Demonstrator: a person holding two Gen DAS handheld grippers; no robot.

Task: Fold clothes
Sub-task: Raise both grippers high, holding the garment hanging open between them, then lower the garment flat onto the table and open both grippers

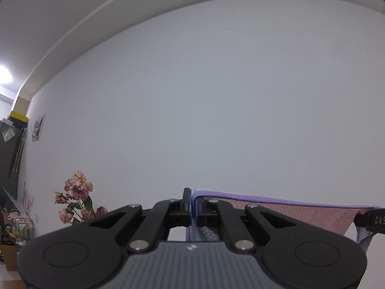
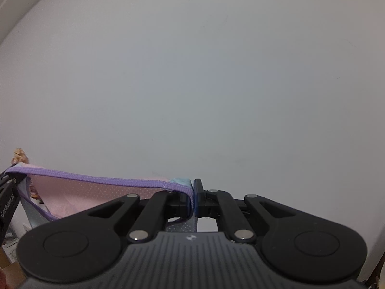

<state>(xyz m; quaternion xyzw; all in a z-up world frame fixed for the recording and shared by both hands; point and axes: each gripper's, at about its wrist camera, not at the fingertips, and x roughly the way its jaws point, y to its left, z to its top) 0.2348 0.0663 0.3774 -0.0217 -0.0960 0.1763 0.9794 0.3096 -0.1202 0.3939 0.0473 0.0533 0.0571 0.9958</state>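
Note:
A small pink dotted garment (image 1: 300, 213) with a purple trim band hangs stretched in the air between my two grippers. My left gripper (image 1: 193, 204) is shut on its left end, and the cloth runs right to the other gripper (image 1: 371, 220). In the right wrist view the same garment (image 2: 79, 192) runs left from my right gripper (image 2: 193, 197), which is shut on the purple trim; the left gripper (image 2: 7, 200) shows at the far left edge. A pale blue dotted part (image 1: 202, 233) hangs below the fingers. Both views point up at a plain white wall.
Dried pink roses (image 1: 77, 195) stand low at the left by the wall. A cluttered shelf with bottles and a cardboard box (image 1: 9, 255) sits at the far left. A ceiling light (image 1: 3, 74) glows at the left edge.

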